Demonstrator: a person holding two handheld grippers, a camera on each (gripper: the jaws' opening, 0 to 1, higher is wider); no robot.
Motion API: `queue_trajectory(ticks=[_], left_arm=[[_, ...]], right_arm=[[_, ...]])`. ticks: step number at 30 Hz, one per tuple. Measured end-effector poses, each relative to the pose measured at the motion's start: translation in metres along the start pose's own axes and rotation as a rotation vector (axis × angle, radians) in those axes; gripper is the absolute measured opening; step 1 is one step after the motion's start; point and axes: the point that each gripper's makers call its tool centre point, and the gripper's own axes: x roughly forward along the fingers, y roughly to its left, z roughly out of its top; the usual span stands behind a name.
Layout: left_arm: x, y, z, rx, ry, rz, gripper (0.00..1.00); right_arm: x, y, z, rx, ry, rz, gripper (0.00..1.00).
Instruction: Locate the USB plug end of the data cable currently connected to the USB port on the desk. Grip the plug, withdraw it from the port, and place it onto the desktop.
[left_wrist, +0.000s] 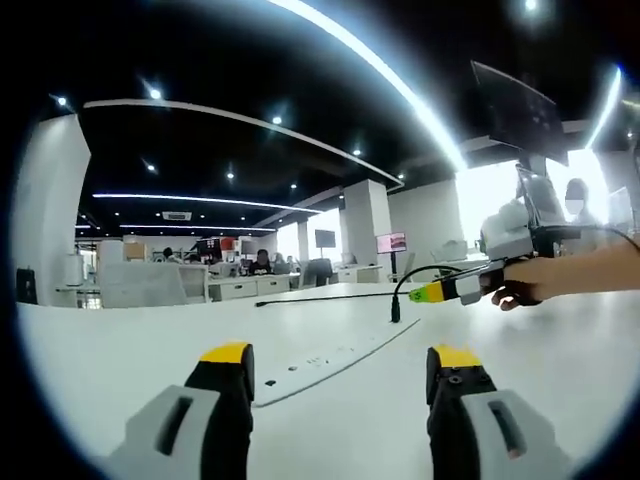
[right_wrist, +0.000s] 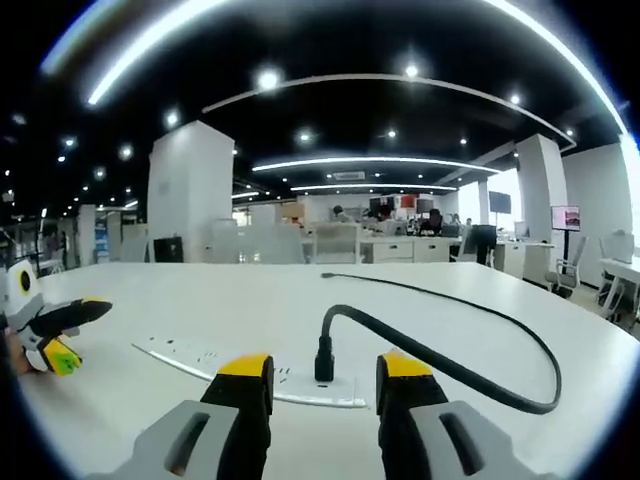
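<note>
1. Right gripper view: the right gripper (right_wrist: 325, 375) hangs low over the desk (right_wrist: 250, 300), jaws spread with nothing between them.
2. Just past the tips, centred in the gap, the plug (right_wrist: 324, 362) stands upright in the power strip (right_wrist: 250, 375).
3. The cable (right_wrist: 450, 365) loops off right and away.
4. Left gripper view: the left gripper (left_wrist: 340, 360) gapes wide too, and the plug (left_wrist: 395, 310) stands well ahead, right of centre.
</note>
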Motion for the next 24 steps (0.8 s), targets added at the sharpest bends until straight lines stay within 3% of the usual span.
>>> queue_trajectory(ticks=[11,24], left_arm=[[0.002,-0.004,-0.005,0.019,0.018,-0.011,0.7],[0.002,-0.014,-0.007,0.032,0.025,-0.025,0.7]], right_arm=[[0.015,0.0,0.005,0.006,-0.004,-0.019,0.42],[0.018,-0.002,0.005,0.04,-0.019,-0.024,0.42]])
